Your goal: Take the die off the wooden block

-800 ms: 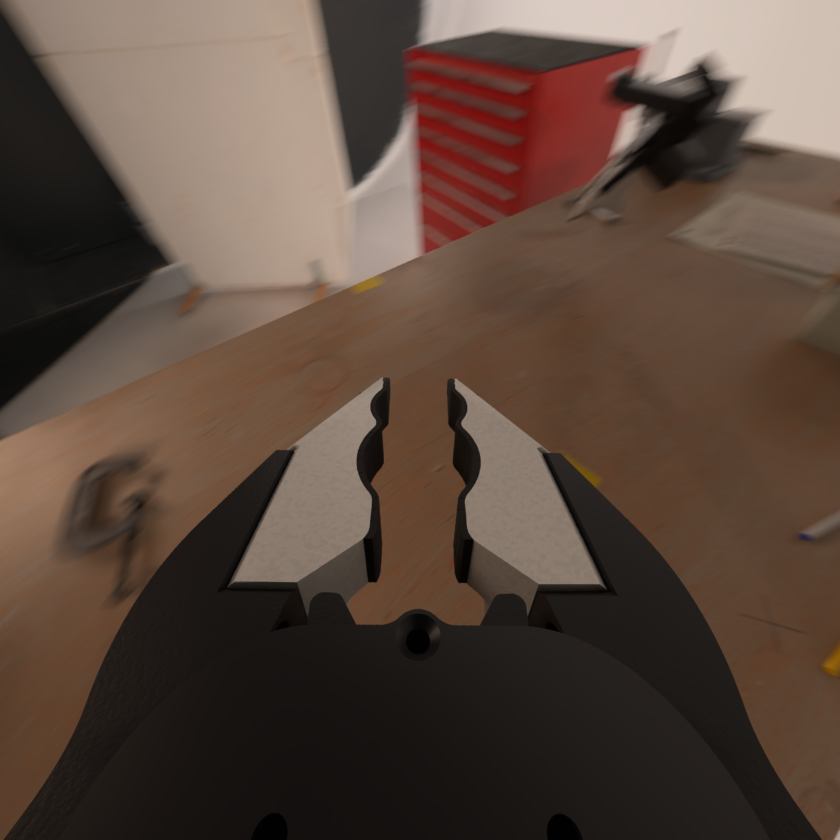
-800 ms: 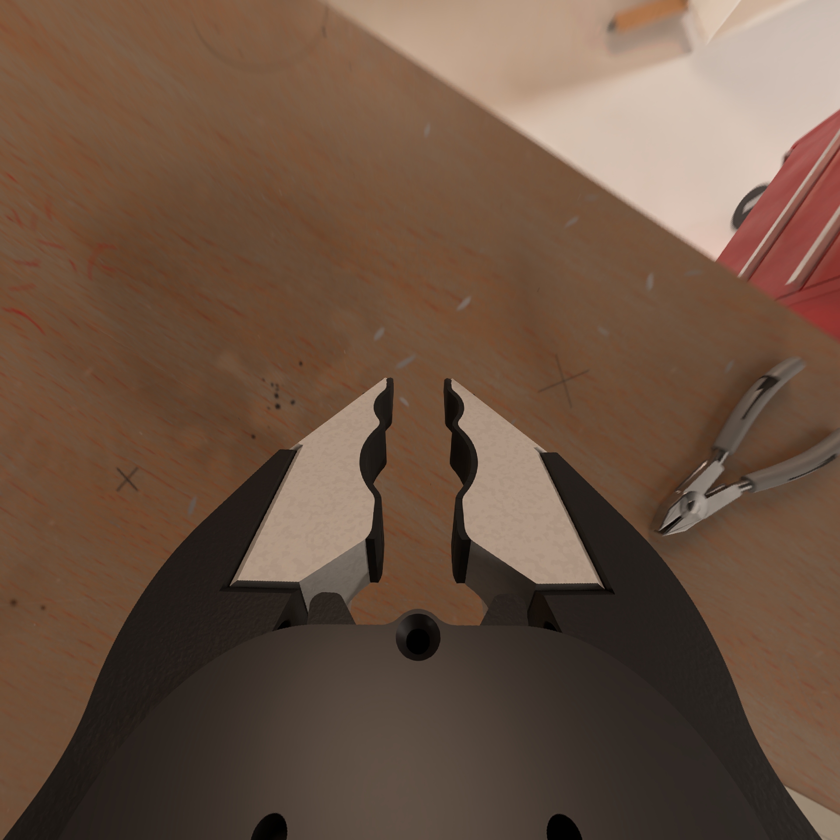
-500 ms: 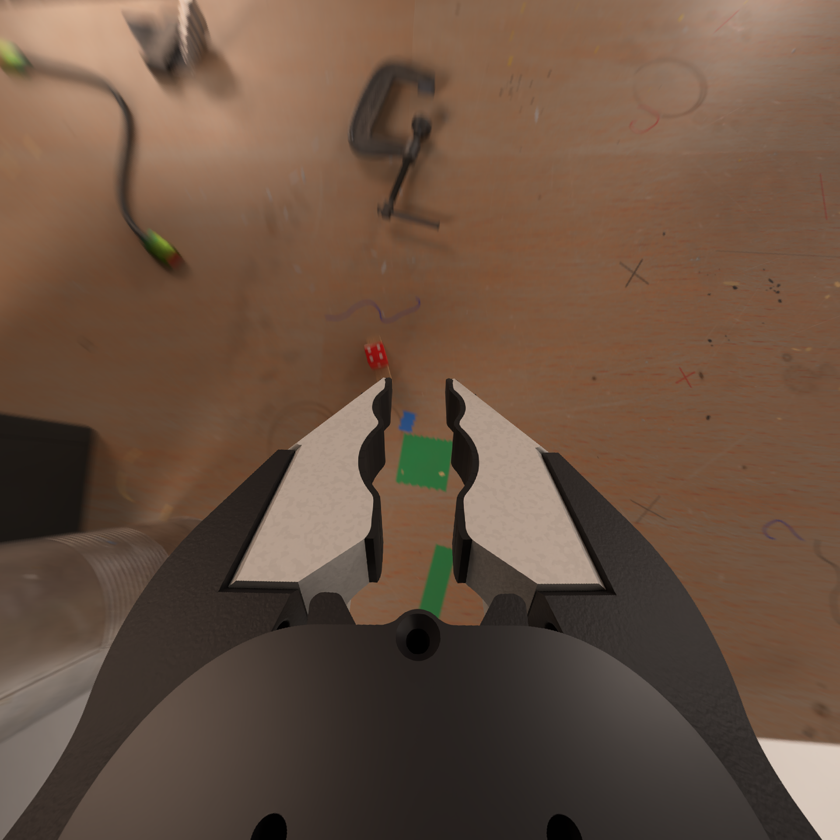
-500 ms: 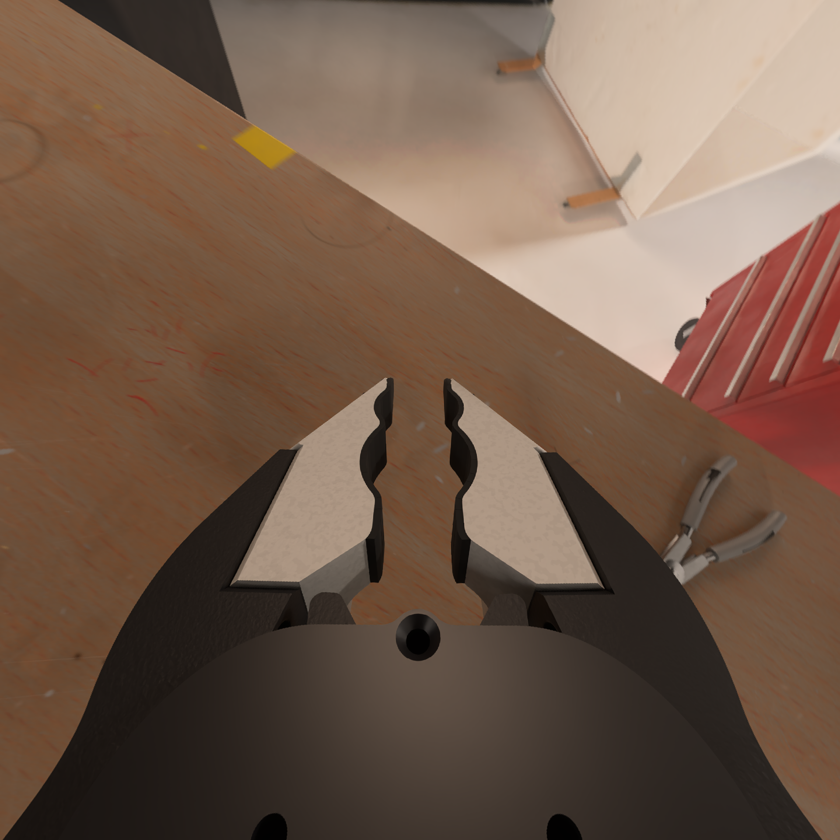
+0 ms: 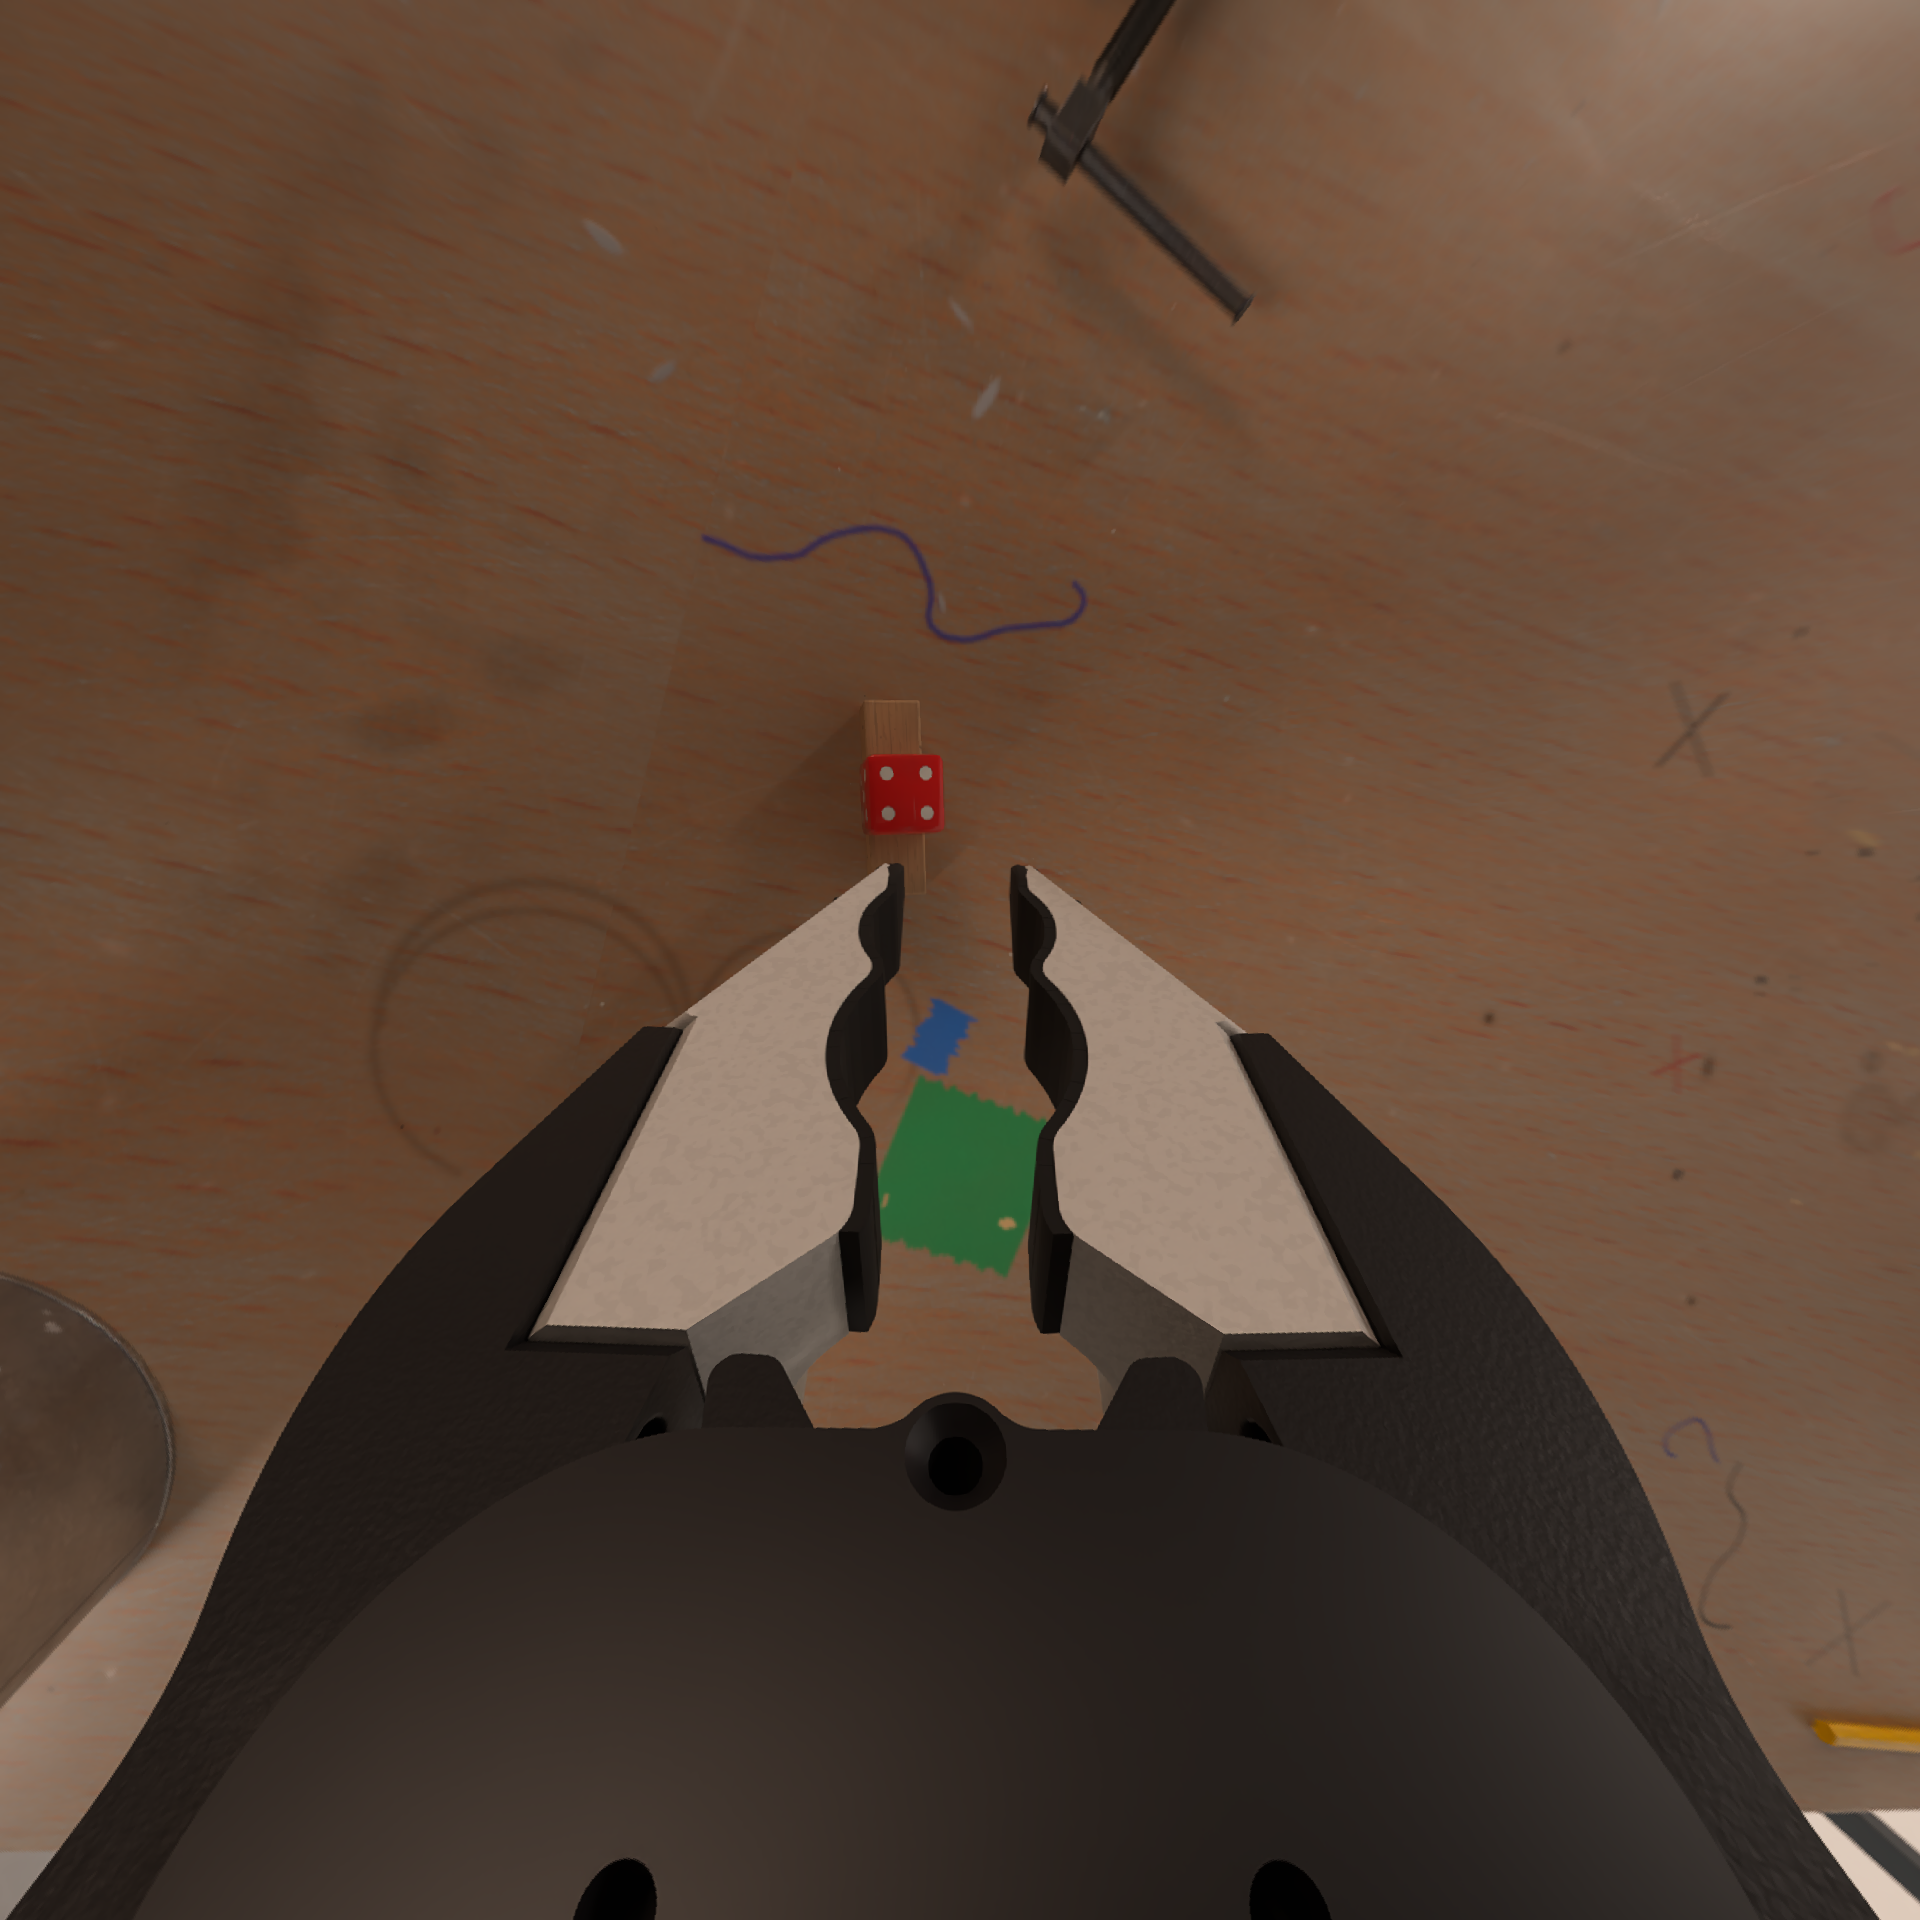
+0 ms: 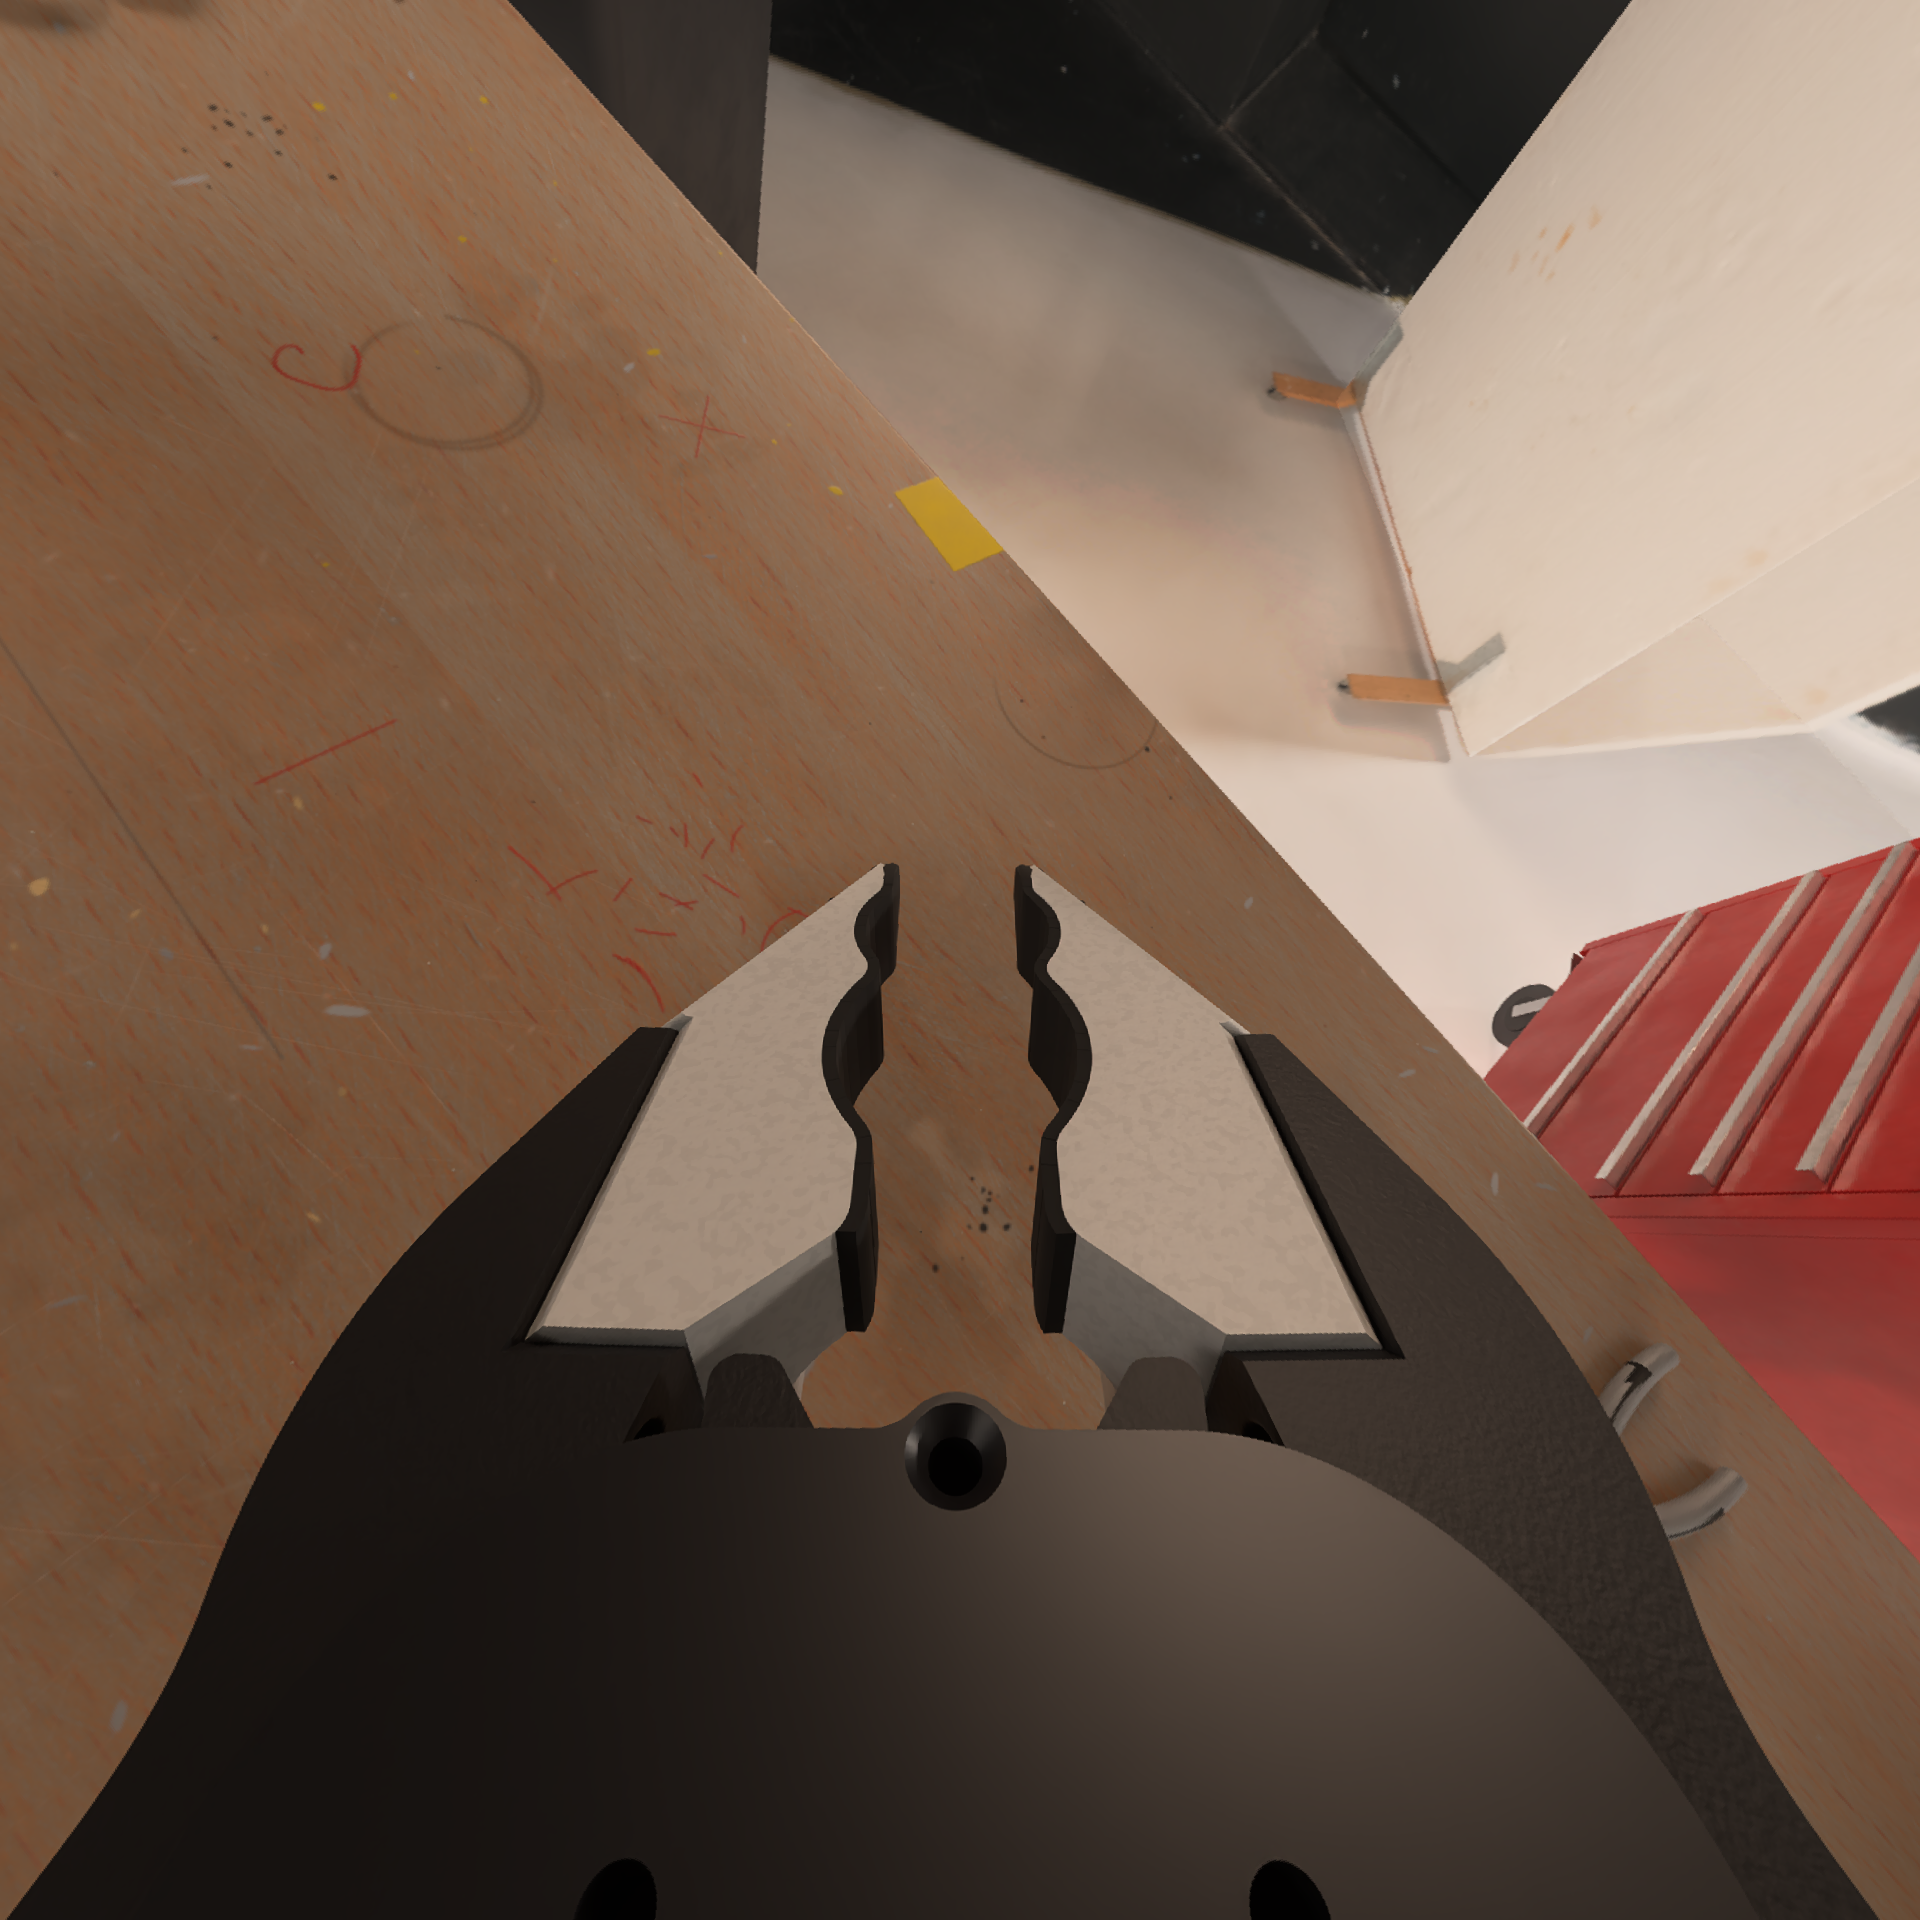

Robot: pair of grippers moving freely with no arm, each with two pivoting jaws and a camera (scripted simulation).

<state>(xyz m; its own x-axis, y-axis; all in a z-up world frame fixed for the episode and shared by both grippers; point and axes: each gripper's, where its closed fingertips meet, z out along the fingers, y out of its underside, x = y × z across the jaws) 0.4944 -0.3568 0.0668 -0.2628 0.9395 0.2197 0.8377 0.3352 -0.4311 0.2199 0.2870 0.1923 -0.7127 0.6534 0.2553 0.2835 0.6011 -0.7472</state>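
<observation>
The left tongs (image 5: 956, 871) are held apart, with nothing clamped between the two fingers, and are aimed down at the worktop (image 5: 416, 520). Just beyond the left fingertip (image 5: 891, 883), a small wooden block (image 5: 891, 725) is seen lying flat, its near end partly covered by that fingertip. A red die (image 5: 903, 794) with white pips is set on top of the block, four pips facing up, slightly overhanging the block's right side. The die is not touched by the tongs. Through the gap between the fingers, a blue scrap (image 5: 940, 1036) and a green patch (image 5: 958, 1177) are seen on the worktop, the blue one nearer the block. Beyond the block, a wavy blue line (image 5: 914, 582) is marked on the wood, and farther off, at the upper edge, part of a dark metal clamp (image 5: 1138, 177) is shown. A clear rounded object (image 5: 73, 1455) is cut off at the lower left.

The right tongs (image 6: 956, 871) are likewise held apart and empty, over a bare stretch of worktop (image 6: 312, 623) near its edge. A yellow tape piece (image 6: 945, 523) lies at that edge. Grey plier handles (image 6: 1673, 1444) are partly hidden behind the right tongs' body. Past the edge, a red drawer cabinet (image 6: 1745, 1039) and a pale panel (image 6: 1662, 416) are seen on the floor.
</observation>
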